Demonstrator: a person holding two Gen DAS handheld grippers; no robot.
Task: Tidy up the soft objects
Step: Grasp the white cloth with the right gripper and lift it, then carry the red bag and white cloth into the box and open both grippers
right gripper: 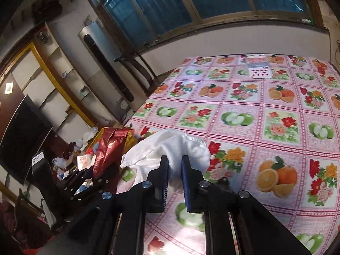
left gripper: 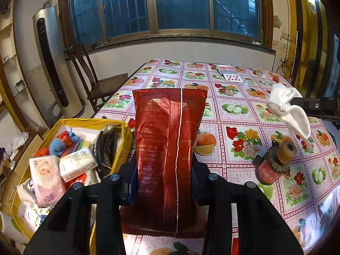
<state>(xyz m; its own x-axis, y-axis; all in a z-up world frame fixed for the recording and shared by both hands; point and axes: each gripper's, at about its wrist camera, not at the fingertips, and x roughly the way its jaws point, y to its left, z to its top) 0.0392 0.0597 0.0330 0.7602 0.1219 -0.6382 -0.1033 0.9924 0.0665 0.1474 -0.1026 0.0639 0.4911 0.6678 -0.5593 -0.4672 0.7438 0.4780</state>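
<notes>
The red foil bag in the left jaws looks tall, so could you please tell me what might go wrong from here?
1. The red foil bag is clamped only low down, so its upper part may flop or slip out.
2. The yellow box already looks crowded with tissue packs, so the bag may not settle in.
3. The white cloth dangles loosely from the right gripper and could snag or drop.

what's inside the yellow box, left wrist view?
In the yellow box: tissue packs, a blue plush toy, a black packet and red items. Lower layers are covered.
</notes>
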